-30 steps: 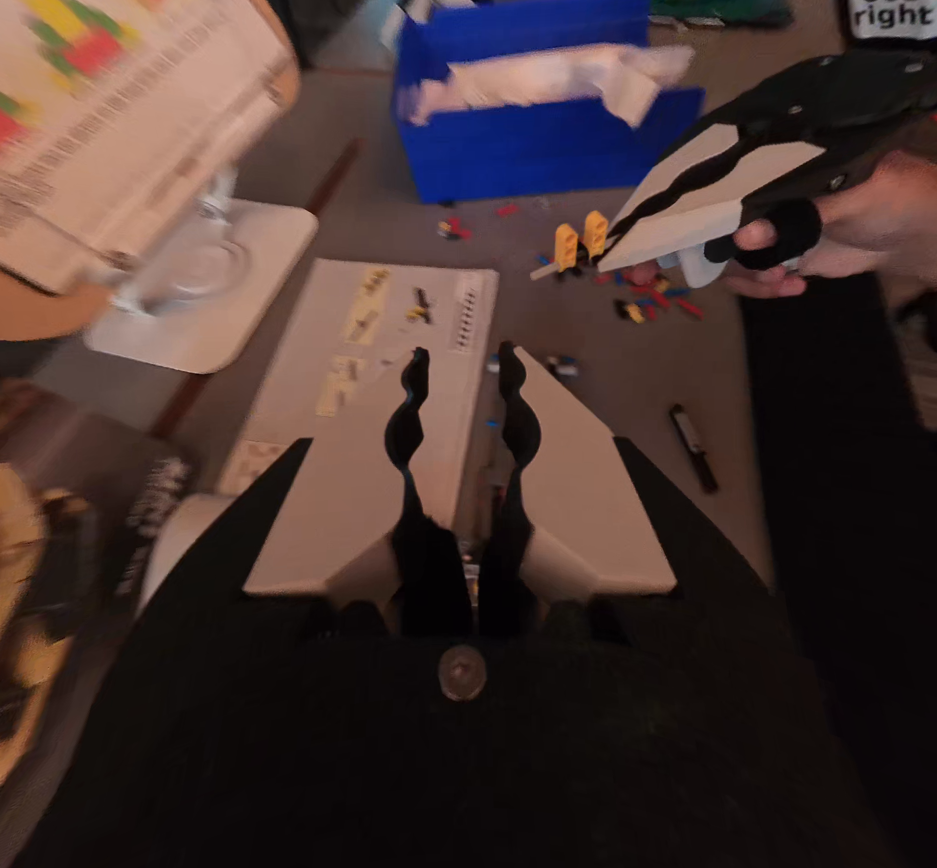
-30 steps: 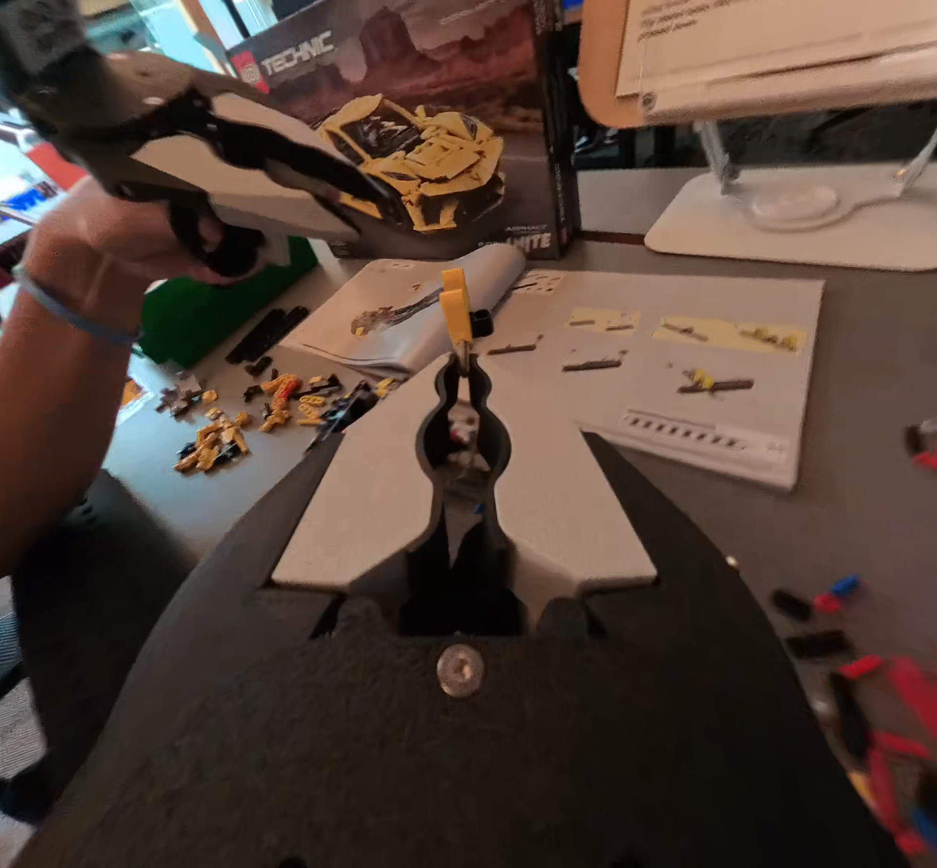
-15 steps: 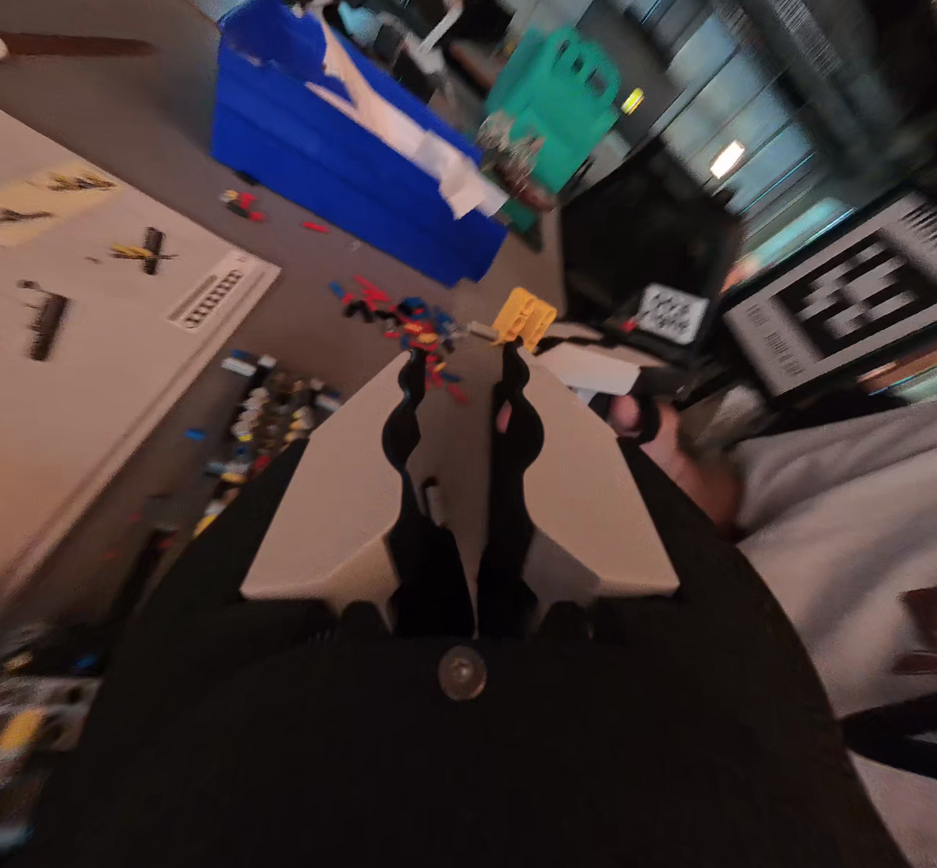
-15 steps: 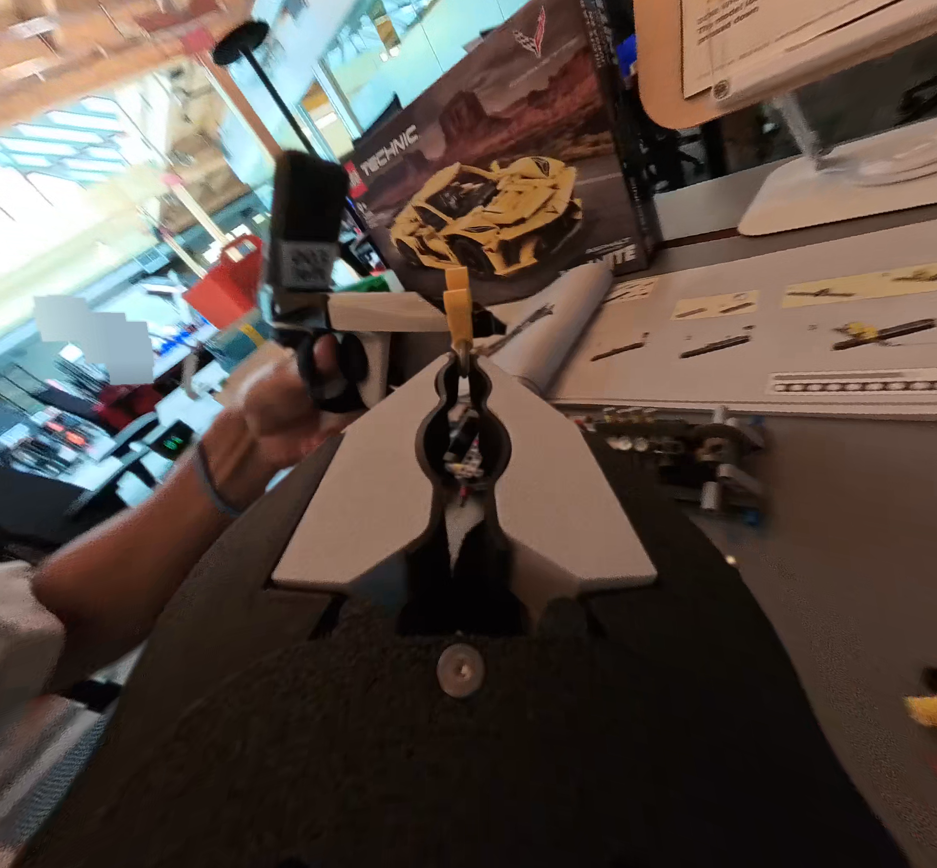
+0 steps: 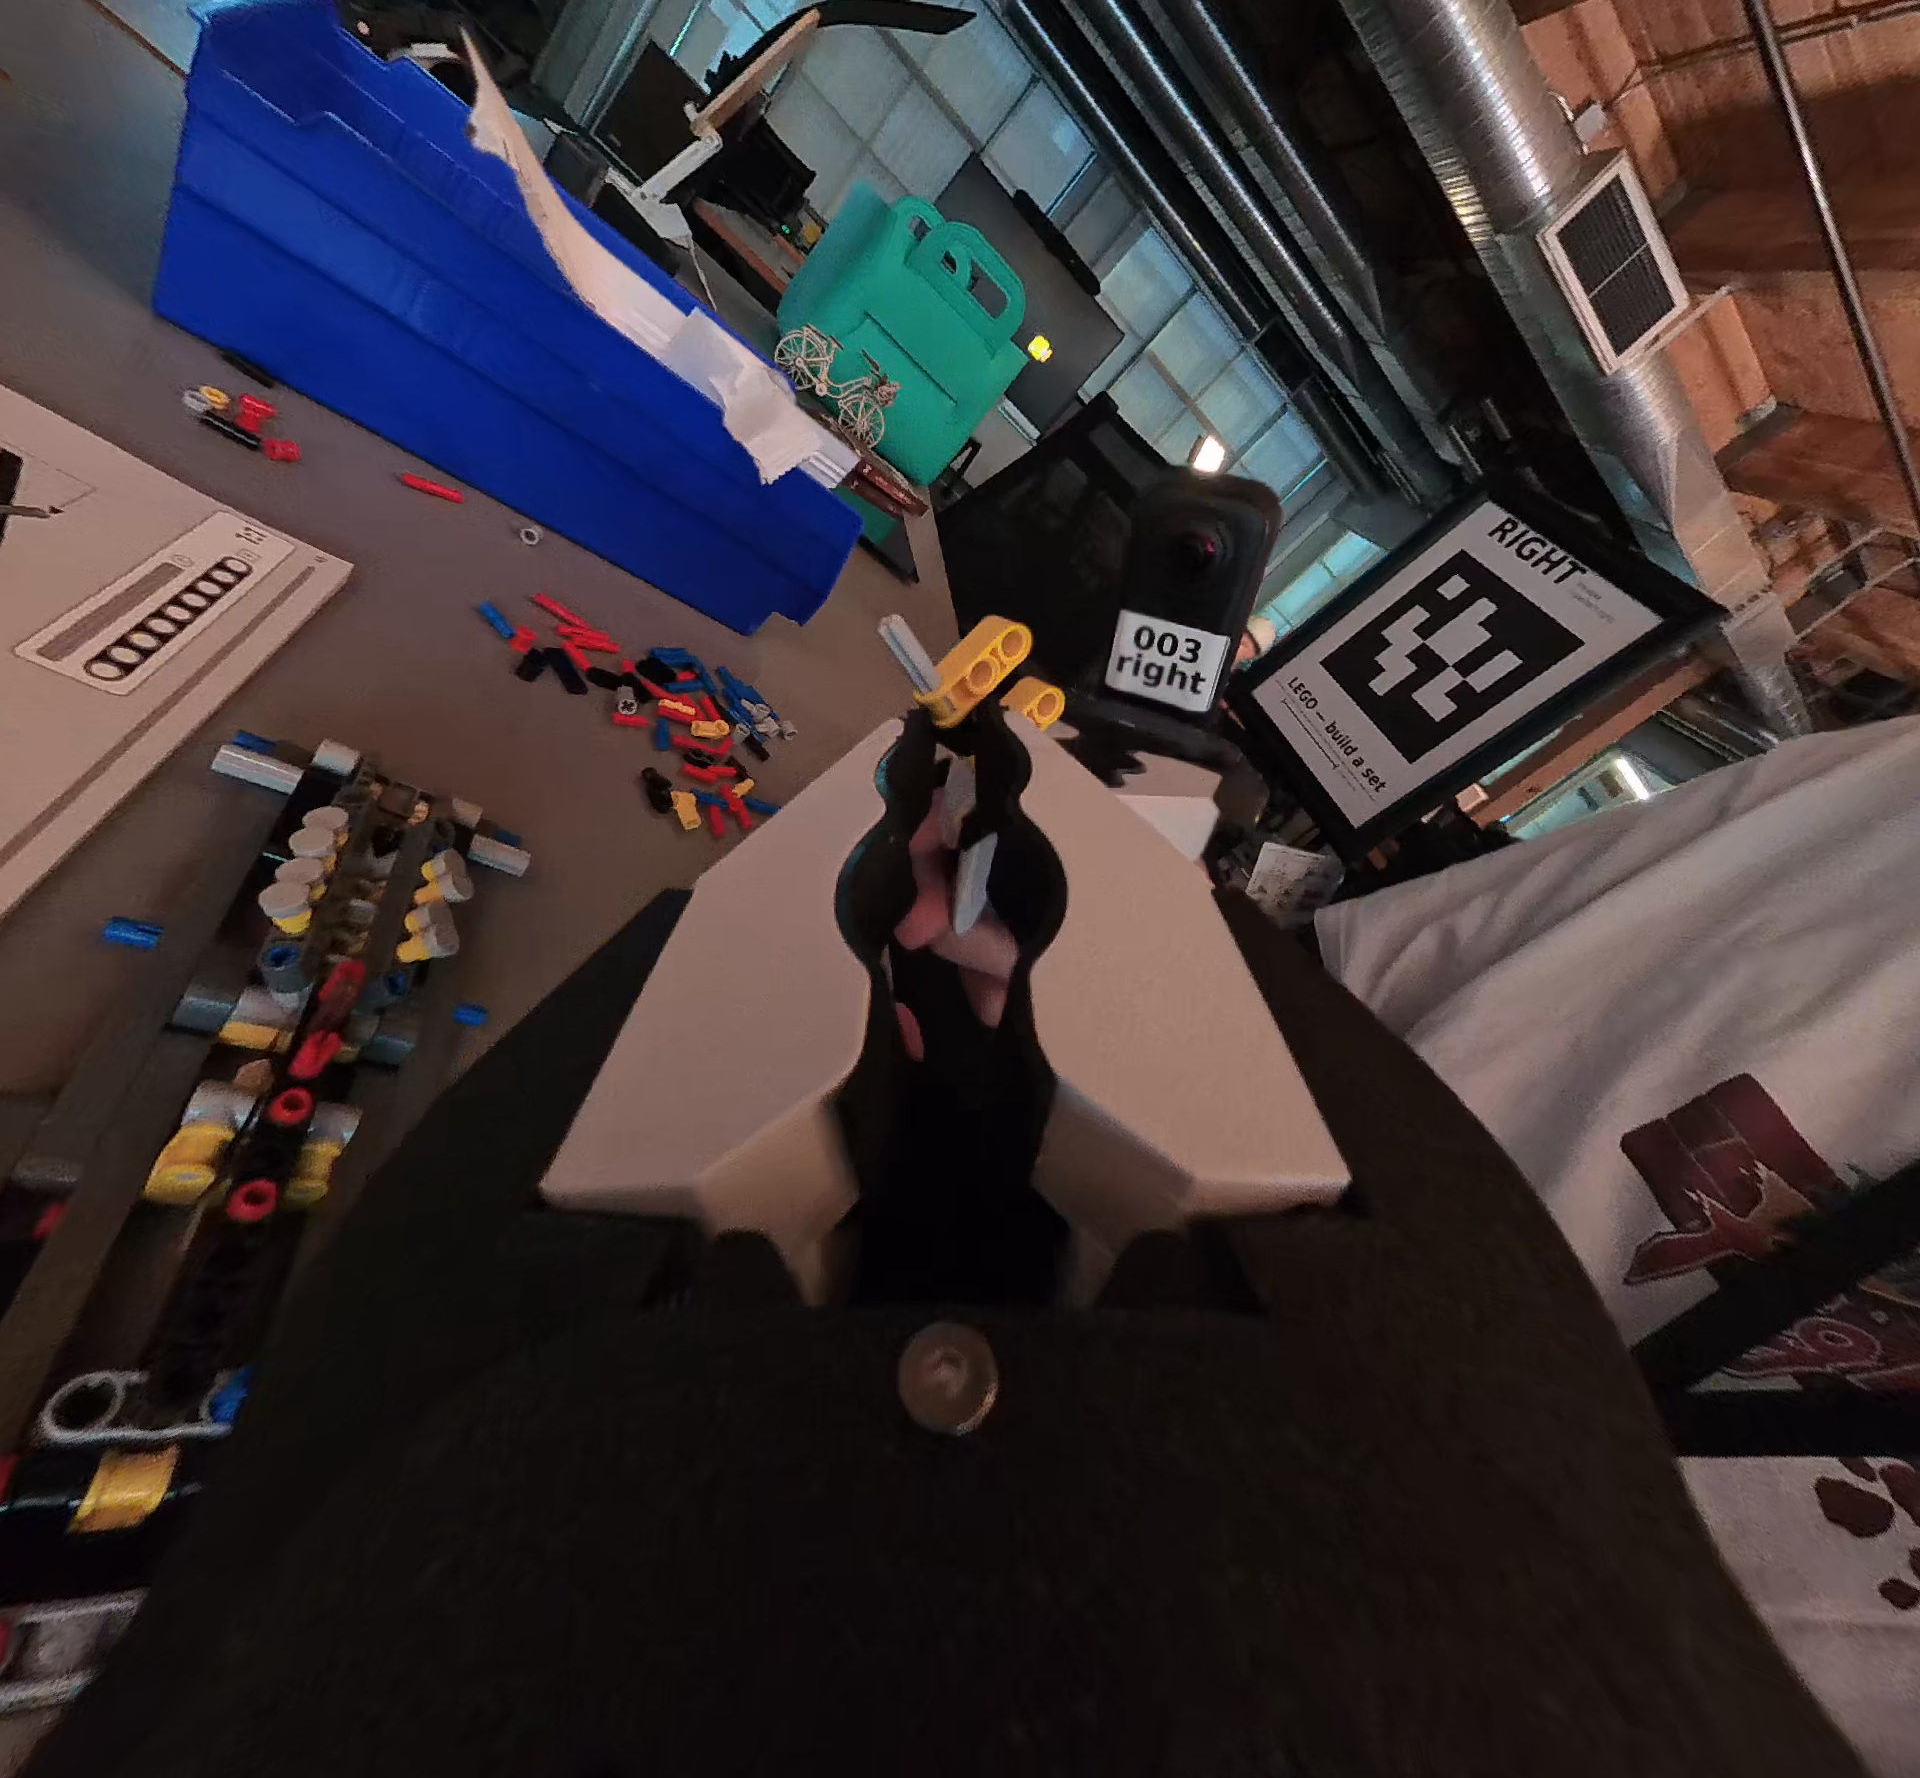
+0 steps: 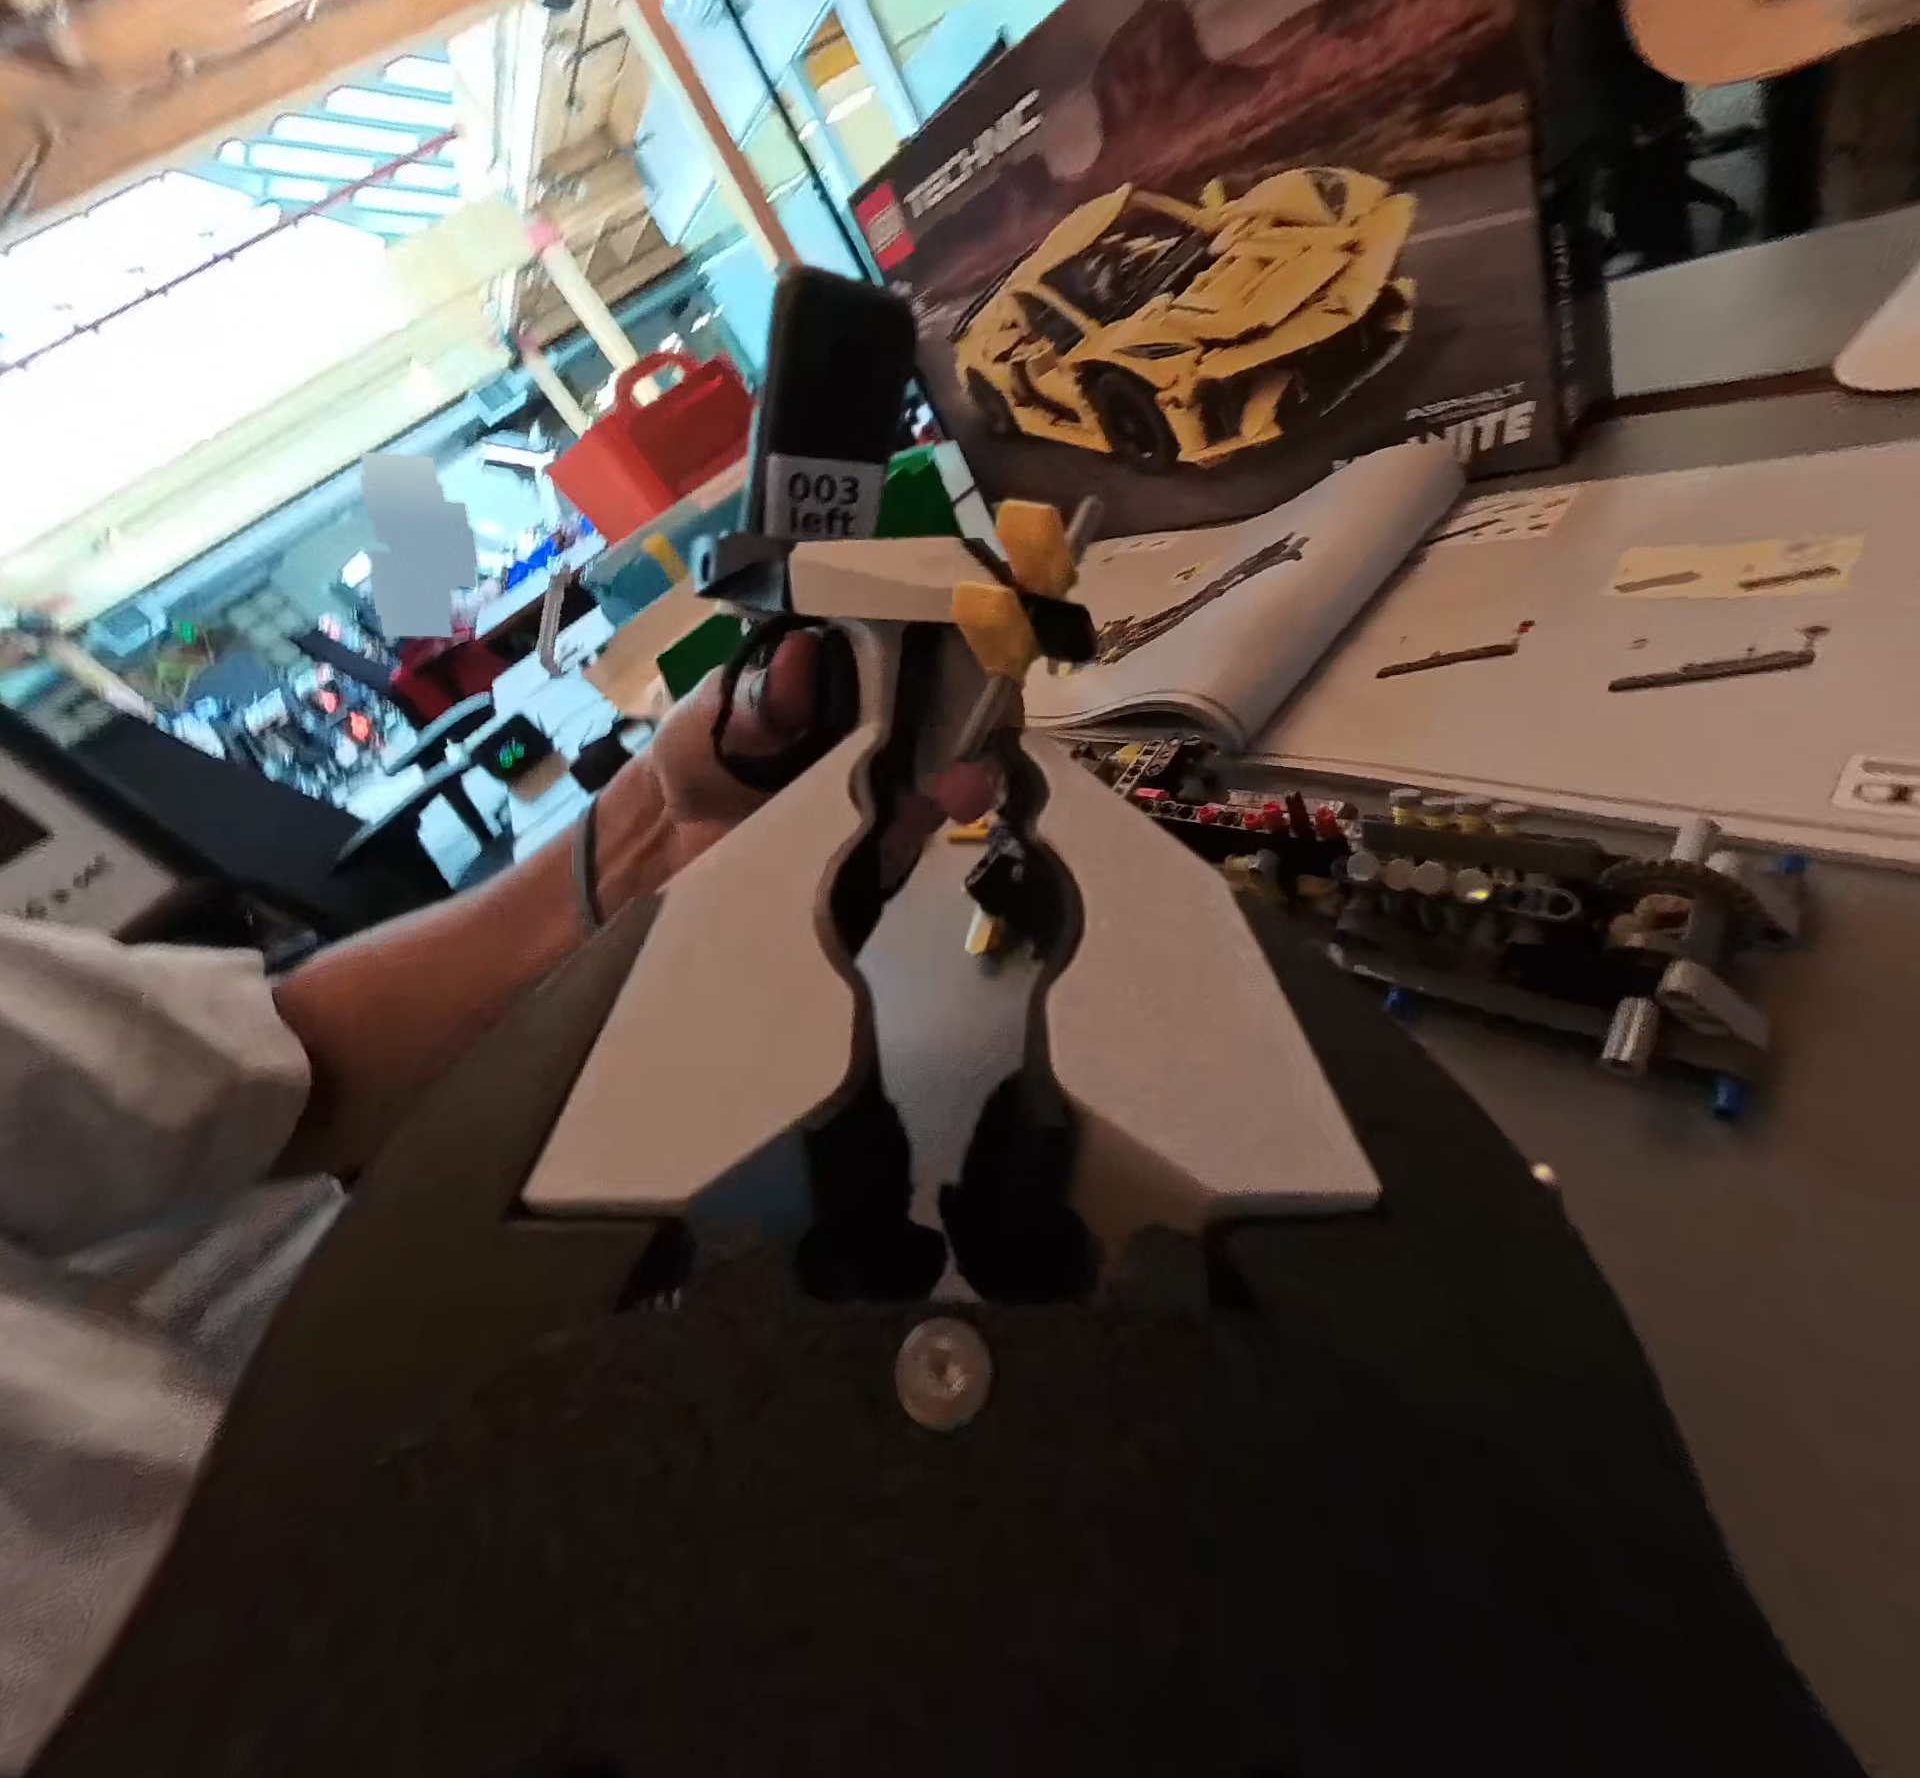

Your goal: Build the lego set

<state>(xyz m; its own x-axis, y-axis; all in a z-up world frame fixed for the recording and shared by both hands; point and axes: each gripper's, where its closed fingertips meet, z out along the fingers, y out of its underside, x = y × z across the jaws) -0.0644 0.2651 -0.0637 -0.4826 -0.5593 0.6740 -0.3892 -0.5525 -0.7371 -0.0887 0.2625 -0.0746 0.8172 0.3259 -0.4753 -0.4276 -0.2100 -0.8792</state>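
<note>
A small assembly of two yellow beams on a grey axle [image 5: 975, 666] is held up in the air between my two grippers. In the left wrist view my left gripper [image 5: 956, 739] is shut on the lower yellow beam, with the axle [image 5: 902, 656] sticking out past the fingertips. The right wrist view shows the same grasp from the side: the left gripper [image 6: 1039, 608] comes in from the left and pinches the yellow beams [image 6: 995, 627]. My right gripper [image 6: 956, 752] is open. The grey axle [image 6: 992, 702] hangs down between its parted fingertips, and the left fingertip [image 6: 871, 772] stands clear of it.
A long, partly built chassis [image 6: 1507, 907] lies on the grey table; it also shows in the left wrist view [image 5: 312, 980]. An open instruction booklet [image 6: 1558, 648] and the set's box [image 6: 1247, 274] lie behind. A blue bin [image 5: 416, 305] and loose pins [image 5: 665, 700] sit to the left. Only a small space, under 4 cm, lies between the two pairs of fingers.
The right gripper held the assembly by its axle; the left gripper swung over and shut on the yellow beam, and the right gripper's fingers have parted.
</note>
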